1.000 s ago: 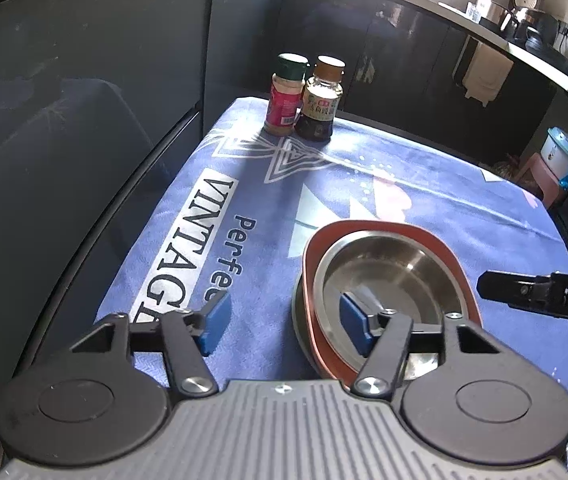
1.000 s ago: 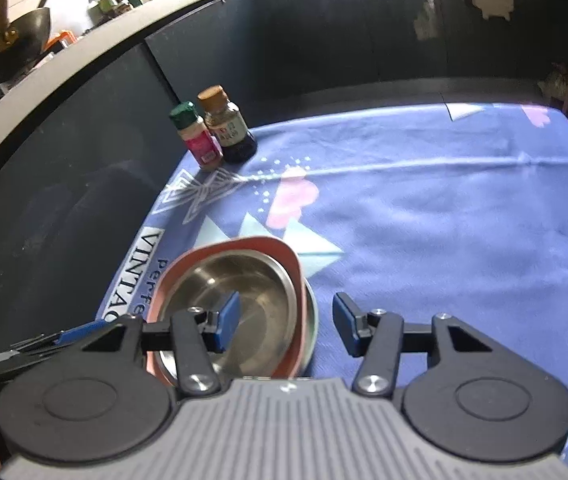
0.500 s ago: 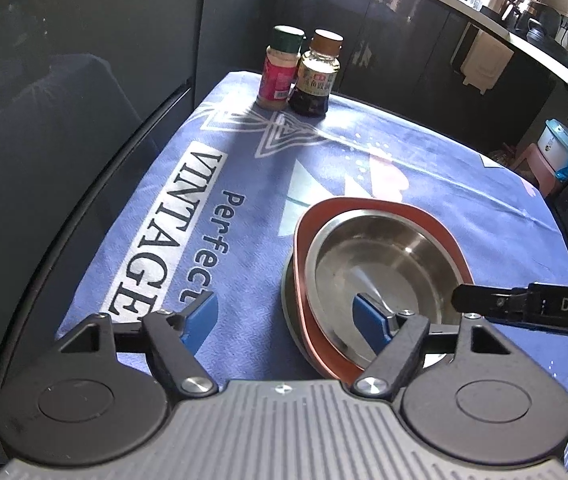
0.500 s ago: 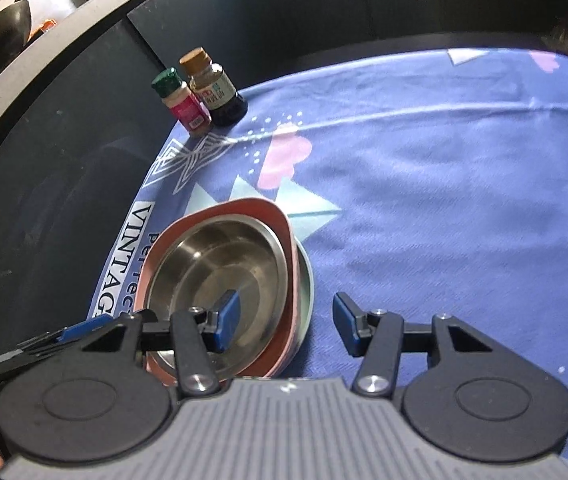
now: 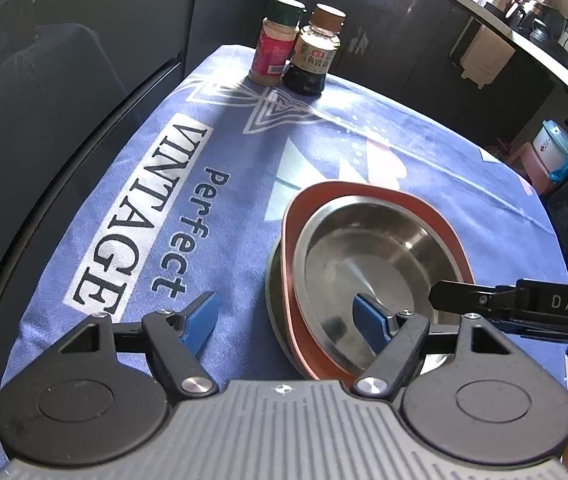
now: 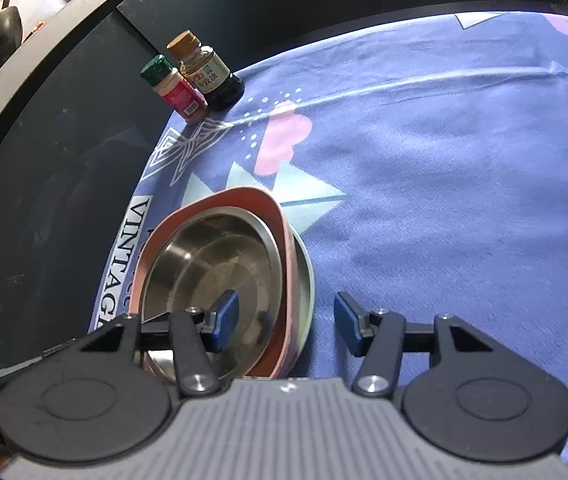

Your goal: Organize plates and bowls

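Blue cloth (image 5: 224, 128) printed "Perfect VINTAGE", right gripper (image 5: 435, 300) marked "DAS" (partly cut off)

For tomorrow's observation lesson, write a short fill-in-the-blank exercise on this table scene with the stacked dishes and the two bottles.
1. The steel bowl sits inside a dish whose rim is coloured ____.
2. The two bottles stand on a tablecloth whose main colour is ____.
3. The spice bottle has a cap coloured ____.
4. The large word printed on the cloth is ____.

Missing words: pink; blue; green; VINTAGE
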